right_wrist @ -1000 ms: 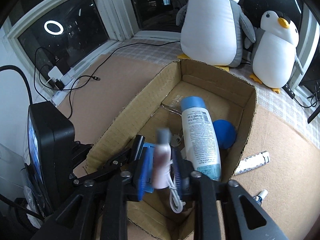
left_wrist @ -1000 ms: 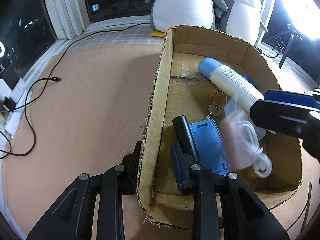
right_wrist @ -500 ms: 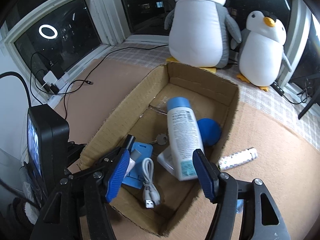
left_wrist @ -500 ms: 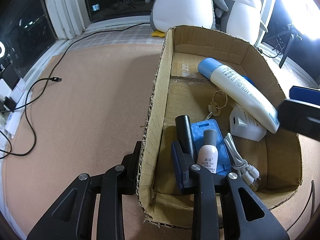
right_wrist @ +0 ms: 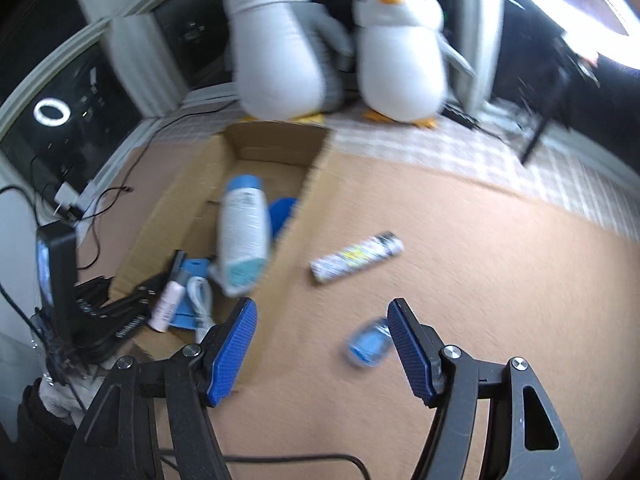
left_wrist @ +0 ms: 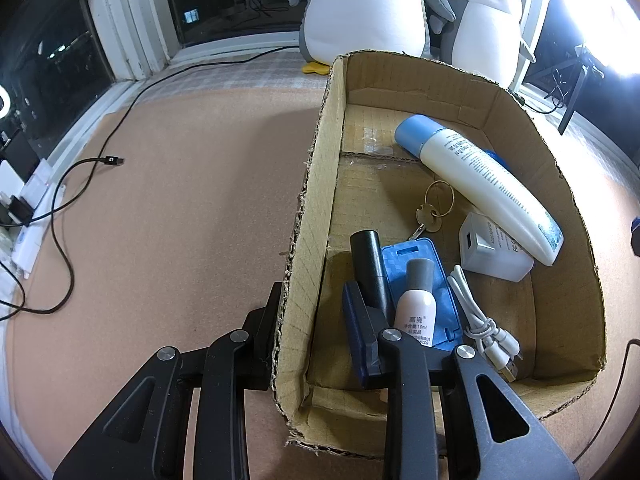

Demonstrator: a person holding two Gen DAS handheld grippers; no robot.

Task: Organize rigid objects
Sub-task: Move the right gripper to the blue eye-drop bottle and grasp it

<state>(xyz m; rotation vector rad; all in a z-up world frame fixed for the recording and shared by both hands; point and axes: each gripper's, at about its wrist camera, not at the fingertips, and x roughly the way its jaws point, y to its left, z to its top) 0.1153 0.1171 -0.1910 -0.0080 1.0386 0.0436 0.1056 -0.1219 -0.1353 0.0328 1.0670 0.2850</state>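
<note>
The cardboard box (left_wrist: pixel 448 208) sits on the tan table (left_wrist: pixel 180 220), open at the top. The left gripper (left_wrist: pixel 316 328) is clamped on the box's near-left wall: one finger outside, the blue-padded finger inside, with the cardboard pinched between them.

Contents of the box, left wrist view:
- A white spray can with blue cap (left_wrist: pixel 476 184) lies diagonally at the far right, its near end resting on a white charger block (left_wrist: pixel 494 250).
- A key ring with key (left_wrist: pixel 434 208) lies mid-floor.
- A blue flat case (left_wrist: pixel 420 292) lies near the left gripper, with a small pink-white bottle with grey cap (left_wrist: pixel 416 304) on top and a black cylinder (left_wrist: pixel 370 268) just beside it on the left.
- A coiled white cable (left_wrist: pixel 484 324) lies near-right.

The right gripper (right_wrist: pixel 320 340) is outside the box, above the table to its right. Its fingers are opening and nothing is between them. On the table there: a white tube (right_wrist: pixel 356 258) and a small blue item (right_wrist: pixel 368 344), blurred, just beside the right finger.

Two plush penguins (right_wrist: pixel 280 40) stand beyond the box.
</note>
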